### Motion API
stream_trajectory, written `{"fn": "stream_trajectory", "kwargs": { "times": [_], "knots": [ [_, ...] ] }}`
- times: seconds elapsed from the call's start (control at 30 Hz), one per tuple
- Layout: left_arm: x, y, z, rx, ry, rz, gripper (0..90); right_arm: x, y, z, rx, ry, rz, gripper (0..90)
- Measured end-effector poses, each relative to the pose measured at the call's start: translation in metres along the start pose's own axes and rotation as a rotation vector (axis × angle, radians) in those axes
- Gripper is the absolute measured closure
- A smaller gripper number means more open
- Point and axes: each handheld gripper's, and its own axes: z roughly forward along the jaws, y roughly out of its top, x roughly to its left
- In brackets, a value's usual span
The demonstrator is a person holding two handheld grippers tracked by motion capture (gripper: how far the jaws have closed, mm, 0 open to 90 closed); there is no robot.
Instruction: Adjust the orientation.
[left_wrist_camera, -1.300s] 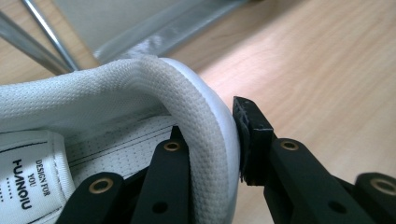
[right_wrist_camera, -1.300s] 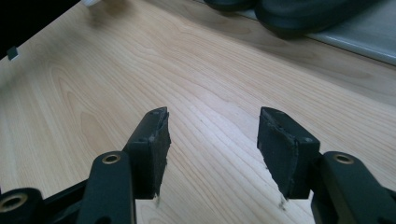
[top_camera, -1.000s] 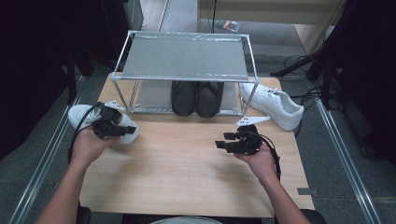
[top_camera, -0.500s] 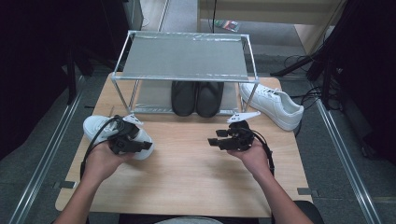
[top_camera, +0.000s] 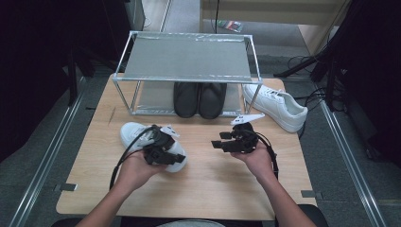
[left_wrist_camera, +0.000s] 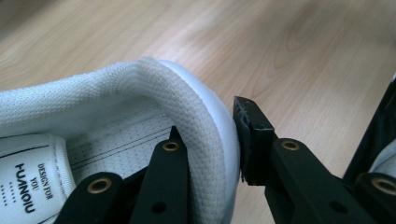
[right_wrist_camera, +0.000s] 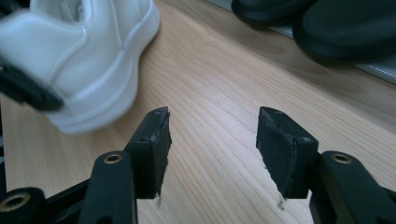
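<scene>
A white sneaker [top_camera: 137, 135] lies on the wooden table [top_camera: 213, 189] left of centre. My left gripper [top_camera: 165, 153] is shut on its heel collar [left_wrist_camera: 205, 126], one jaw inside the shoe and the other pressed against the outside of the heel. The same white sneaker [right_wrist_camera: 79, 60] fills the upper left of the right gripper view. My right gripper [top_camera: 222, 144] [right_wrist_camera: 212, 144] hovers open over bare wood at mid-table, pointing left toward that shoe, nothing between its jaws. A second white sneaker [top_camera: 276, 106] rests at the right of the rack.
A metal-framed shoe rack [top_camera: 187, 59] with a grey mesh top stands at the back of the table. A pair of black shoes [top_camera: 198, 99] [right_wrist_camera: 322, 28] sits on its lower level. Cables trail on the floor at the right.
My left gripper has dragged the white sneaker rightward and toward the table's middle. The right gripper has stayed nearly in place.
</scene>
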Motion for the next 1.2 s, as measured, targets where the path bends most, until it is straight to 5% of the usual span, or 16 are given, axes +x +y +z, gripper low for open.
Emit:
{"fn": "stream_trajectory", "kwargs": {
  "times": [0.2, 0.6, 0.87, 1.2],
  "knots": [
    [-0.015, 0.012, 0.025, 0.006, -0.023, 0.052, 76.0, -0.001, -0.006, -0.007, -0.007, -0.018, 0.017, 46.2],
    [-0.008, 0.017, 0.047, -0.028, -0.046, 0.038, 73.0, -0.004, -0.020, -0.021, -0.017, -0.061, 0.037, 46.3],
    [-0.002, 0.018, 0.035, -0.058, -0.054, 0.047, 65.1, -0.003, -0.024, -0.024, -0.016, -0.071, 0.042, 46.2],
    [0.013, 0.010, -0.002, -0.135, -0.059, 0.039, 50.5, -0.001, -0.024, -0.021, -0.007, -0.068, 0.030, 46.2]
  ]
}}
